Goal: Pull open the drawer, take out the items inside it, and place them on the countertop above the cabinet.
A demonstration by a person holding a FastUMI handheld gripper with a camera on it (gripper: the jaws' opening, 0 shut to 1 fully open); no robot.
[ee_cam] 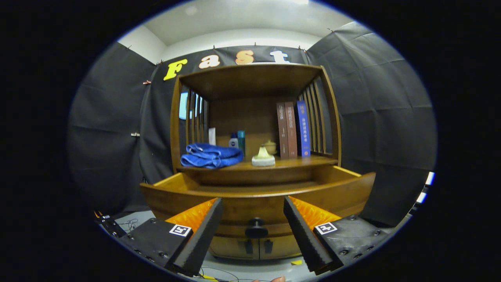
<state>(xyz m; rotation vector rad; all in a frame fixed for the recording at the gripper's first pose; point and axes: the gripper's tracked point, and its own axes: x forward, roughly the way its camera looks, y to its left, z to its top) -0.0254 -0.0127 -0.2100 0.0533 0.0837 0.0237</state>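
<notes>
Wooden cabinet point(254, 82) stands vs the booth's black wall, w/ slatted sides and an open shelf space. Drawer point(258, 194) below the countertop point(285, 162) is pulled out toward the gripper; its inside can't be seen from this angle. Blue towel point(210, 155) lies folded on countertop's left part. Three books point(292, 129) stand upright at the right, by the slats. Small pale item point(263, 158) sits near countertop's front edge, mid. Bottles point(238, 141) stand behind the towel, a small pot point(269, 147) behind the pale item. Gripper point(253, 221) is released, fingers spread wide, nothing between but the drawer's dark knob point(256, 228) just ahead, not touched.
</notes>
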